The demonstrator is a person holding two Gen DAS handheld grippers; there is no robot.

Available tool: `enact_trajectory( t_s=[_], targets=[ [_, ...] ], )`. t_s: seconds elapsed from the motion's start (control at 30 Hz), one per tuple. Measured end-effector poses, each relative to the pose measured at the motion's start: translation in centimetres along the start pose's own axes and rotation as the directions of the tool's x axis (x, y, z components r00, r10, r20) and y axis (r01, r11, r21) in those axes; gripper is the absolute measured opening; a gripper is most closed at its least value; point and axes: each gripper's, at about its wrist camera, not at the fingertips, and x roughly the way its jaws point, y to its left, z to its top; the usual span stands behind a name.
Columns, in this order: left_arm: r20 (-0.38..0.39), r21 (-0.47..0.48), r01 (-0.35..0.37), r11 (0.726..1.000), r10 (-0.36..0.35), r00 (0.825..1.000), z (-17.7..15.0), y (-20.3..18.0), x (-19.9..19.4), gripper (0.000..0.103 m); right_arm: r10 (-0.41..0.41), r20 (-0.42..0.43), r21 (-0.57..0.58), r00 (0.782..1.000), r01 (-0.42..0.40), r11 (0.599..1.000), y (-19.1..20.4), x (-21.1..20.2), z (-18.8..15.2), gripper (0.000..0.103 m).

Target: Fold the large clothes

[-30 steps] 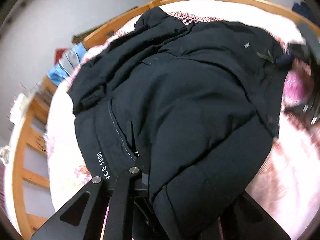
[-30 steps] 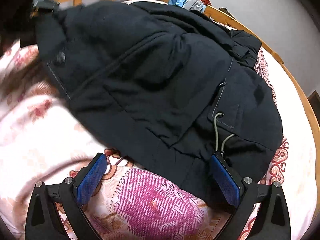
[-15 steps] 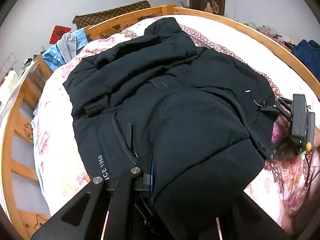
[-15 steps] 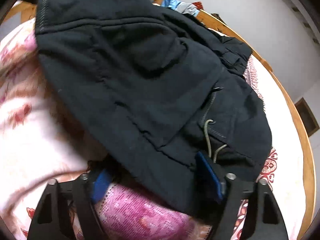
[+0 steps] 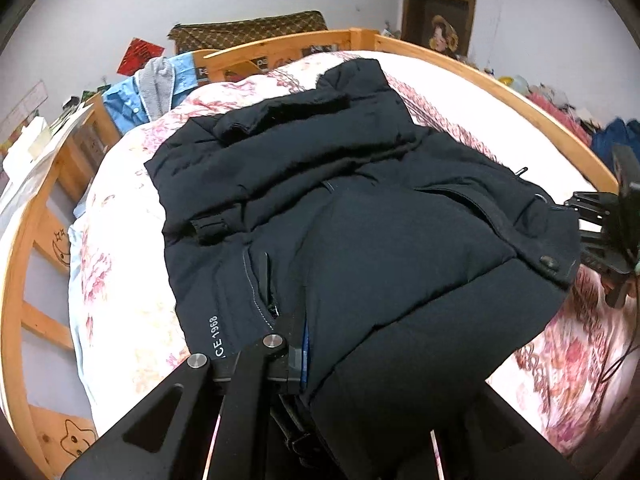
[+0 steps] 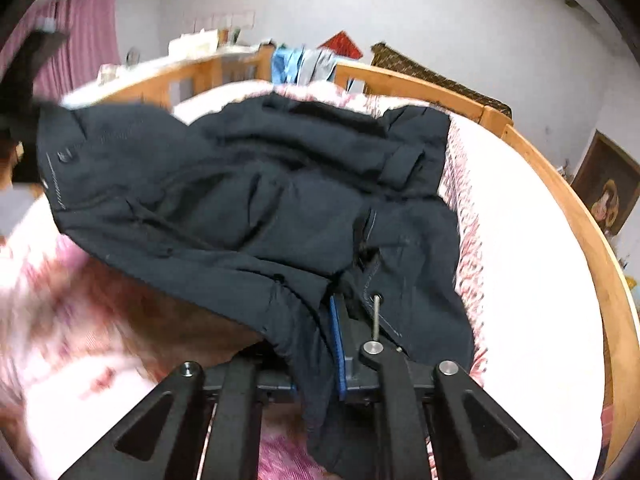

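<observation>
A large dark navy padded jacket [image 5: 360, 220] lies spread on a bed with a pink floral quilt [image 5: 120, 300]. My left gripper [image 5: 304, 344] is shut on the jacket's near hem, beside the white "1968" print, and holds it raised. In the right wrist view the jacket [image 6: 260, 208] drapes across the bed, and my right gripper [image 6: 320, 348] is closing with the other hem corner pinched between its blue pads, next to a drawcord. Each gripper shows at the edge of the other's view: the right gripper [image 5: 600, 232] and the left gripper [image 6: 28, 80].
A wooden bed frame [image 5: 500, 88] rings the mattress. Blue and grey clothes [image 5: 152, 88] hang over the far rail, with a brown patterned bag [image 5: 248, 32] behind. A framed picture [image 5: 438, 20] leans on the wall. Pink curtains [image 6: 88, 40] hang at the far left.
The right jaws went from wide open around the hem to clamped on it. Both grippers rose, lifting the jacket's near edge off the quilt.
</observation>
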Motion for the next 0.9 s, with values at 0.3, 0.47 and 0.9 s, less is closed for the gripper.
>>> enact_trajectory(
  t_s=[0.3, 0.47, 0.9],
  targets=[
    [0.023, -0.045, 0.006, 0.999, -0.005, 1.000, 1.1, 1.1, -1.0, 0.008, -0.021, 0.063, -0.010, 0.998, 0.021, 1.000, 0.0, -2.0, 2.6, 0.012],
    [0.031, -0.097, 0.020, 0.995, -0.017, 0.999, 2.6, 2.3, -1.0, 0.008, -0.012, 0.049, -0.103, 0.999, 0.017, 0.994, 1.7, -1.7, 0.5, 0.055],
    [0.023, -0.127, 0.028, 0.992, -0.026, 0.999, 5.0, 2.4, -0.9, 0.008, -0.346, 0.120, -0.493, 0.931, 0.358, 0.793, 10.6, 5.9, -6.5, 0.075]
  ],
)
